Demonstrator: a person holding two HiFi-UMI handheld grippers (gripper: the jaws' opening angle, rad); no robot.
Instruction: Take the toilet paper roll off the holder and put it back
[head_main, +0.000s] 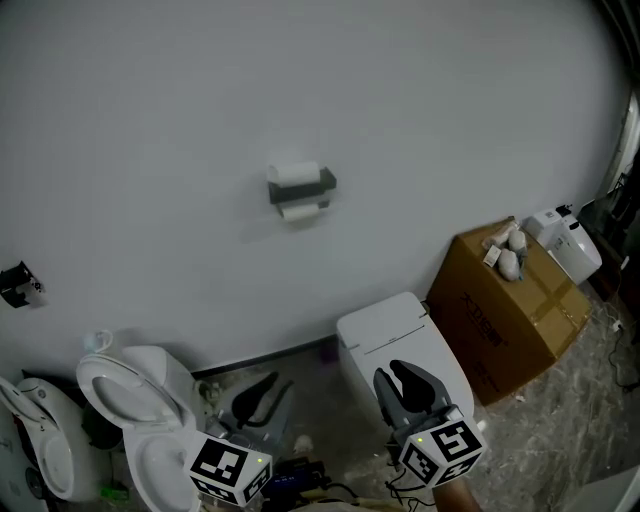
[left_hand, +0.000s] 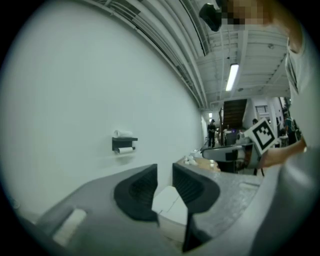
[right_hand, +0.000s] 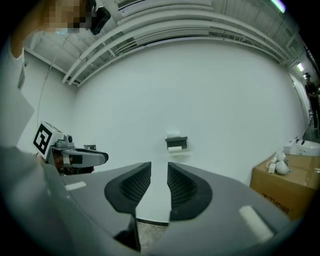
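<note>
Two empty, half-open tools (left tool (head_main: 262, 397), right tool (head_main: 410, 385)) far from toilet paper roll (head_main: 300, 211) ahead; careless reach may knock spare roll (head_main: 293, 173) off holder (head_main: 320, 185) top.

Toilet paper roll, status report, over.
Left tongs, right tongs open, empty, short of wall. Toilet paper roll on its holder, untouched. Closed toilet below right tongs, nothing before holder.

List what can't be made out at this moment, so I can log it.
Toilet paper holder: too small in every view to tell how the toilet paper roll sits on it.
Pale objects on the cardboard box: too small to identify in the head view and the right gripper view.
Floor clutter: dark and cut off by the head view's lower edge.
</note>
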